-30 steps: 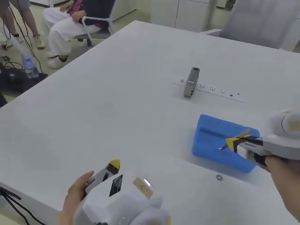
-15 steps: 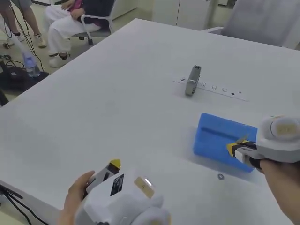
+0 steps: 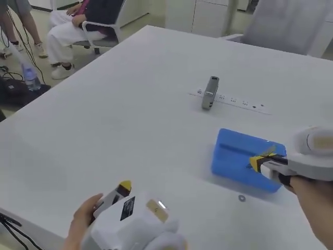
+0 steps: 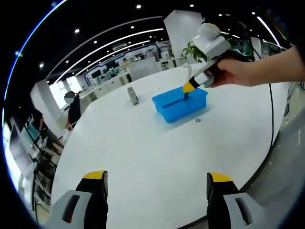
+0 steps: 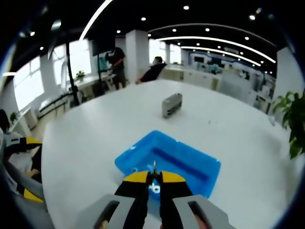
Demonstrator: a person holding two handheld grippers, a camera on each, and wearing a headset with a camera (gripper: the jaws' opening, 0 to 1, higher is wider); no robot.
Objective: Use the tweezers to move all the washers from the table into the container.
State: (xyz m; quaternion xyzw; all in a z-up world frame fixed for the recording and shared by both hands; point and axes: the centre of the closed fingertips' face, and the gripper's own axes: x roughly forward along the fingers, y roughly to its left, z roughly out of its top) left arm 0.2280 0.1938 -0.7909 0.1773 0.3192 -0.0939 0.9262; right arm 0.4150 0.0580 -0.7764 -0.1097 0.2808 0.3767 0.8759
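We hold the right gripper (image 5: 155, 180) with its two yellow-tipped fingers pressed together on the tweezers (image 5: 154, 167), whose thin points stick out just ahead of the fingertips and hang over the near part of the blue container (image 5: 190, 164). We cannot tell whether the points carry a washer, nor make out what the pale specks under them inside the container are. One washer (image 3: 241, 198) lies flat on the white table (image 3: 130, 114), outside the container and just beside its near wall, a little nearer to us than the right fingers. Beyond those fingers and past the container's far wall, a small grey box (image 3: 209, 92) stands on the table next to a row of sockets (image 3: 237, 100) set into the tabletop. Our left gripper (image 4: 157, 176) sits well apart from the container, at the near edge of the table, with its fingers wide apart and nothing between them but bare tabletop; from its own view, the container, the loose washer and the right gripper lie far ahead of its fingertips, towards the right finger's side. Off the far left corner of the table a person (image 3: 78, 21) sits in a chair, and a water bottle (image 3: 30, 77) stands on the floor.
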